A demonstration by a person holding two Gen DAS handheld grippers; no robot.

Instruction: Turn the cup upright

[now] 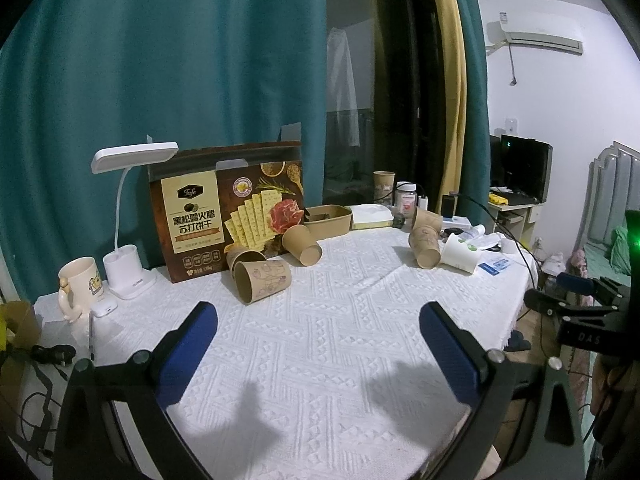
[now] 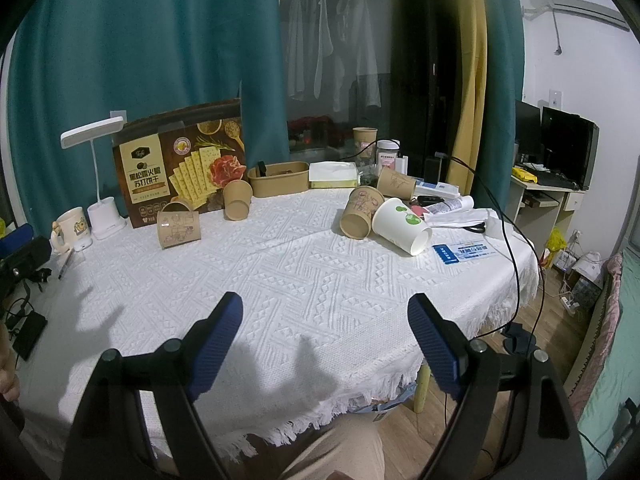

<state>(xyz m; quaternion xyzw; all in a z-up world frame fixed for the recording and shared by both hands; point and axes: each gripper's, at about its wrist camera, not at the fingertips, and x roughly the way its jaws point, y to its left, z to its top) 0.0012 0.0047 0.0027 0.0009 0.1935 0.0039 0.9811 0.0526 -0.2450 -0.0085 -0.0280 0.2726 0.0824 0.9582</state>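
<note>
Cups lie tipped over in two groups on the white tablecloth [image 1: 320,340], and neither claw touches any of them. Nearest the cameras, the left gripper [image 1: 319,320] hangs above the near part of the cloth with its blue fingers [image 1: 188,354] spread wide and nothing between them; the right gripper [image 2: 325,314] is likewise released, its blue fingers [image 2: 216,344] apart over the fringed near edge of the cloth. Further in on the left, a printed brown paper cup [image 1: 261,276] lies on its side with its mouth toward the left gripper, a second brown cup [image 1: 245,257] just behind it and a plain brown cup [image 1: 302,245] tipped near the cracker box [image 1: 228,208]. On the right side a white paper cup [image 2: 402,226] with green dots lies on its side, mouth toward the near right, touching a printed brown cup [image 2: 360,212] that also lies down; another brown cup [image 2: 396,183] is tipped behind them. A blue card [image 2: 466,252] lies just beside the white cup. At the far left stand a cream mug [image 1: 78,282] and a white desk lamp [image 1: 134,216], with the box leaning upright against the teal curtain [image 1: 160,60]. Behind the plain cup sits a brown paper tray [image 1: 328,220], next to a tissue pack [image 1: 372,216]. One brown cup [image 2: 365,140] stands upright at the back by a small jar [image 2: 388,154].
</note>
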